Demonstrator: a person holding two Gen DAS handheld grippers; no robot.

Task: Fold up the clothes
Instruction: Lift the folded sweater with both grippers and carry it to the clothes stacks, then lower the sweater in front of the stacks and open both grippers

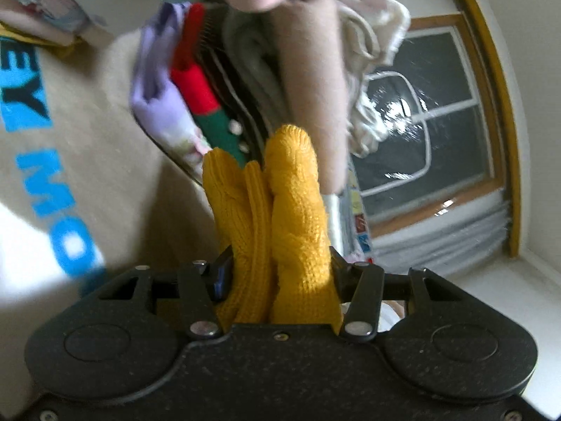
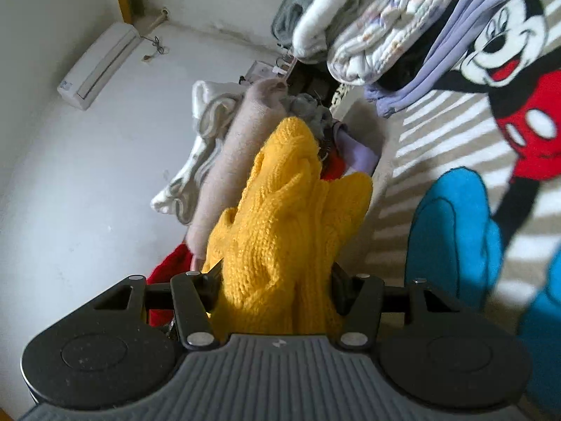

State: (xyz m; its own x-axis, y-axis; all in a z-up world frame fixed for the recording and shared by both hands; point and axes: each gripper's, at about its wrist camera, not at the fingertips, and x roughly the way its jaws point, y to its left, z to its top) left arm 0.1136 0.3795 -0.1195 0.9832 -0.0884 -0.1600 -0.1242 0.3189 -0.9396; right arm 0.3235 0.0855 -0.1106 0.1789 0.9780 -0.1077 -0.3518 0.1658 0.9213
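Since both grippers are pinching the same yellow knit [image 1: 280,217], I'm reading this as a two-corner lift, prob to spread it before a fold. Left gripper [image 1: 278,280] is closing tight on bunched fabric, jaws nearly together w/ knit filling the gap. Right gripper [image 2: 277,280] is doing the same, clamping a thicker wad. Knit itself is looking chunky, mustard-yellow, cable/rib texture, crumpled into lumps and poking forward past the fingers in both views; not flat anywhere yet.

Just beyond it, a pinkish-beige roll [image 2: 228,175] is sitting beside a white-grey garment [image 2: 200,140], w/ red and lilac bits showing near them. Further out, the Mickey blanket [image 2: 438,161] is acting as the work surface, and a folded pile [image 2: 368,28] is stacking up at its far end. Furthest back in the right view, AC unit [image 2: 98,66] on the wall; the left view is showing a window [image 1: 431,112].
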